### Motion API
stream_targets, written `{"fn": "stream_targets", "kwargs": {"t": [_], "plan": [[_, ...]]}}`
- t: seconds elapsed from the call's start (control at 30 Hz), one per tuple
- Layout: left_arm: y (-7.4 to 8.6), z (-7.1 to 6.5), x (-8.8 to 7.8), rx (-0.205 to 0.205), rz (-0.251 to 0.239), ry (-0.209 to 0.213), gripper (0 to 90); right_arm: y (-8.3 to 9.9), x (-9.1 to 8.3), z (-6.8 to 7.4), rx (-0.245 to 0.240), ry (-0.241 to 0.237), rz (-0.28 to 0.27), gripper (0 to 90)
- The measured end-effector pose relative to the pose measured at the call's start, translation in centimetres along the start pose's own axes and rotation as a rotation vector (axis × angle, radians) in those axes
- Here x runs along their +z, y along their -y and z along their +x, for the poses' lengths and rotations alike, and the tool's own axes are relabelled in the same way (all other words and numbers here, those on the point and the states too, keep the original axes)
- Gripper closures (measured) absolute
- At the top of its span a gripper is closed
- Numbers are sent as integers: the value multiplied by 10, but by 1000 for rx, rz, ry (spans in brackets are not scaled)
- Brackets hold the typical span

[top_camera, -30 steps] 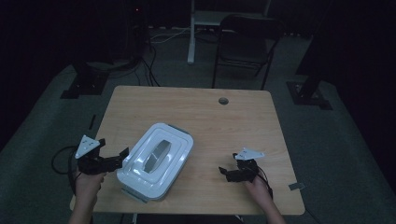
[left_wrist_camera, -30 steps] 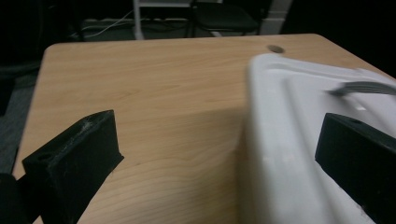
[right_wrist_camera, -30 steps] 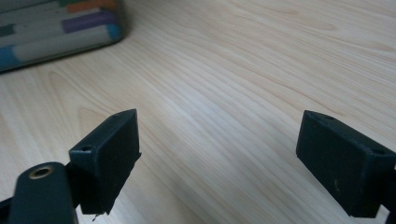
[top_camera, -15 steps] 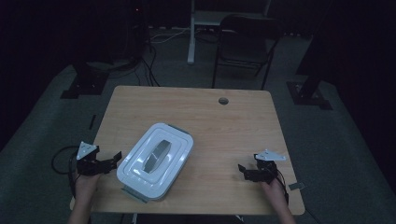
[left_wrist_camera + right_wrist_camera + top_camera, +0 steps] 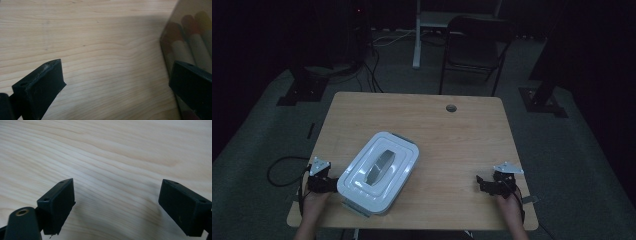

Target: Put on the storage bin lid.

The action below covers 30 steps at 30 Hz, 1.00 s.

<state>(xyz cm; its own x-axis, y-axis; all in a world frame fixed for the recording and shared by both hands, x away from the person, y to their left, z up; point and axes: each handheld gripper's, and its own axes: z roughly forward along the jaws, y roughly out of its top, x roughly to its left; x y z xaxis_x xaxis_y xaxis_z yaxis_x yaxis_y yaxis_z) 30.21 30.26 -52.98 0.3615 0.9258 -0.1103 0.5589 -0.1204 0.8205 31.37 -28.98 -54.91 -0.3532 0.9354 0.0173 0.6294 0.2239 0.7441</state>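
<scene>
A white lidded plastic box (image 5: 379, 171) with a grey handle on its lid lies at an angle on the front left of the wooden table (image 5: 452, 135). My left gripper (image 5: 328, 184) rests low at the box's left side, jaws wide open and empty. In the left gripper view the box's clear wall (image 5: 192, 42) shows at the right, with coloured stick-like items behind it. My right gripper (image 5: 484, 184) sits near the table's front right corner, open over bare wood (image 5: 117, 165), well apart from the box.
A round cable hole (image 5: 451, 108) lies near the table's far edge. A dark chair (image 5: 474, 47) and stand legs stand on the floor beyond the table. A cable (image 5: 279, 167) loops on the floor to the left.
Both hands drew back toward the front edge. The left gripper sank lower beside the box, and the right gripper moved right and nearer the front corner. The box stayed put.
</scene>
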Motion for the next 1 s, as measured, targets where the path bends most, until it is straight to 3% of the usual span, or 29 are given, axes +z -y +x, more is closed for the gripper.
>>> {"fn": "stream_targets", "kwargs": {"t": [0.1, 0.23, 0.5, 0.8, 1.0], "plan": [[1, 0, 0, 0, -3, 1, 5, 2, -1, -7, 47, 41, 11, 131], [3, -1, -1, -9, 0, 6, 5, 3, -2, -10, 62, 77, 30, 127], [9, -16, -4, 14, 16, 37, 5, 3, -1, -10, 61, 78, 30, 127], [13, -42, -2, 46, 30, 88, 5, 3, -1, -10, 61, 78, 29, 127], [13, -60, 0, 81, 32, 83, 5, 3, -1, -10, 61, 79, 29, 127]]}}
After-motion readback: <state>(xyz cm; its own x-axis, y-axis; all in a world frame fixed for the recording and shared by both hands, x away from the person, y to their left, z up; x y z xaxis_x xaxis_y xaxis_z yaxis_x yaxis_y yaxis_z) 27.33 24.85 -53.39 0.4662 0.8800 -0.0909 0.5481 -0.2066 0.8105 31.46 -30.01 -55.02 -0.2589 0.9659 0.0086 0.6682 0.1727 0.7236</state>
